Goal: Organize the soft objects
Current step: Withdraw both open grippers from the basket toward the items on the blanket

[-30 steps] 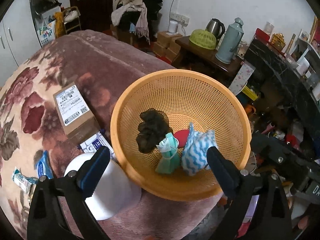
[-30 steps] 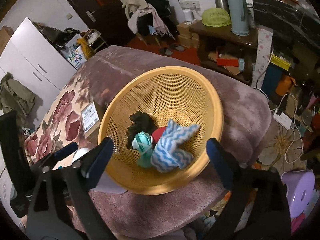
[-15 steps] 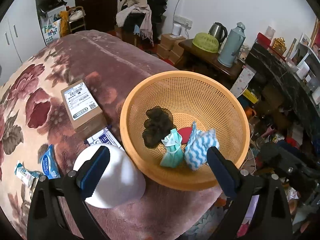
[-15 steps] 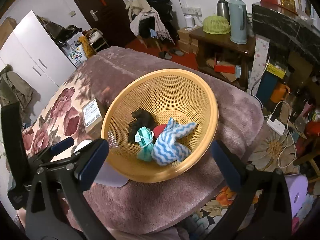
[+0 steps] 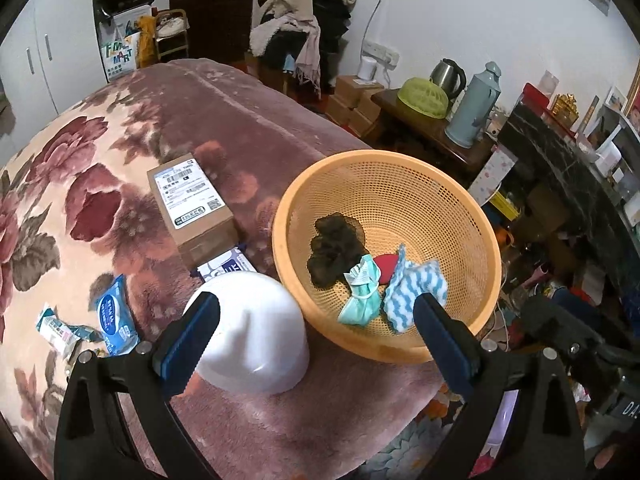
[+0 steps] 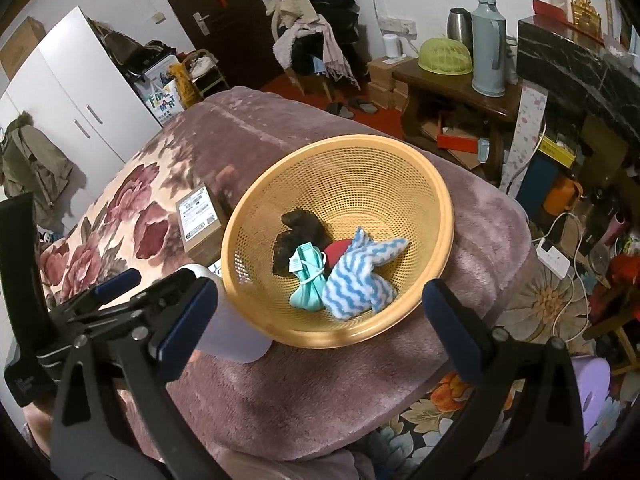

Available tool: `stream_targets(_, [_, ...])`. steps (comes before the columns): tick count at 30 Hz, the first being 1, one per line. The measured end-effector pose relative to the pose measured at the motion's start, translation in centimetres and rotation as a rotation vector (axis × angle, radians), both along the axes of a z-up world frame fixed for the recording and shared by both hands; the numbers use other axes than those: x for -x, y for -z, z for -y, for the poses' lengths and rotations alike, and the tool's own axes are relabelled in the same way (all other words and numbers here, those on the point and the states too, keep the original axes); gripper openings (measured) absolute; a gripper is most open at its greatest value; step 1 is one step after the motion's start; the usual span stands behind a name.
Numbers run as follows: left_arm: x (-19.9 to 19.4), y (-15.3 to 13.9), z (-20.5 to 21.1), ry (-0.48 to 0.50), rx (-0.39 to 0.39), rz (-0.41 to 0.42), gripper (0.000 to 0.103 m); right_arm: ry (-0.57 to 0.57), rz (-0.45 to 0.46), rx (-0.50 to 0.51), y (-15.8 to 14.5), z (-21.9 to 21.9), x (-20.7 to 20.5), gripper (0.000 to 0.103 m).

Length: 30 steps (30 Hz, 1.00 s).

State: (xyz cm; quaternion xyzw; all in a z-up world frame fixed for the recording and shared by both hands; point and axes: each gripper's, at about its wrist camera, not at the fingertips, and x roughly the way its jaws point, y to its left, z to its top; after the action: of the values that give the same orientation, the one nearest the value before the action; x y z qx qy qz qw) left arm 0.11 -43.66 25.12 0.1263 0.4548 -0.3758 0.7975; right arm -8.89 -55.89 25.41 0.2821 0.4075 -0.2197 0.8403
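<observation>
left gripper (image 5: 316,332): jaws spread wide, nothing held; hovers above the near edge of the blanket, between bowl and basket
right gripper (image 6: 320,312): jaws apart, nothing gripped; held over the near rim of the basket
basket (image 5: 472,216): orange perforated plastic, round, set at the blanket's near right corner, tilted slightly
blue-white wavy cloth (image 6: 356,276): inside basket, near side, lying partly over the red item
teal mask (image 6: 308,280): inside basket, touching the wavy cloth on its left, white tag seen on it
dark fuzzy item (image 6: 296,232): inside basket, behind the mask, near the left wall
red item (image 6: 338,249): mostly hidden between dark item and wavy cloth; kind cannot be told
white bowl (image 5: 256,332): upturned on the blanket, just beside the basket's left rim
cardboard box (image 5: 188,204): labelled top, left of basket, apart from it
blue packets (image 5: 114,316): lying at the blanket's near left edge
blanket (image 5: 248,120): plush mauve with floral print, carries all of the above
</observation>
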Motion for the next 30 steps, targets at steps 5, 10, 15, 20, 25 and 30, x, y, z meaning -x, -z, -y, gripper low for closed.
stream_targets(5, [-0.2, -0.4, -0.9, -0.010, 0.010, 0.000, 0.098, -0.011, 0.003, 0.011, -0.4, -0.6, -0.3, 0.103])
stream_targets(10, [-0.5, -0.6, -1.8, -0.024, 0.013, 0.000, 0.098, -0.025, -0.001, 0.025, -0.7, -1.4, -0.7, 0.103])
stream_targets(15, [-1.0, -0.6, -3.1, -0.047, 0.023, -0.008, 0.098, -0.047, -0.006, 0.040, -1.0, -2.4, -1.3, 0.103])
stream_targets(20, [-1.5, -0.7, -4.6, -0.065, 0.032, -0.012, 0.098, -0.072, -0.012, 0.047, -1.0, -3.7, -2.0, 0.103])
stream_targets(25, [-2.2, -0.4, -6.2, -0.089, 0.043, -0.021, 0.098, -0.098, -0.023, 0.051, -0.9, -4.9, -2.9, 0.103])
stream_targets(30, [-3.0, -0.1, -8.1, -0.116, 0.051, -0.033, 0.098, -0.124, -0.029, 0.059, -1.0, -6.1, -3.6, 0.103])
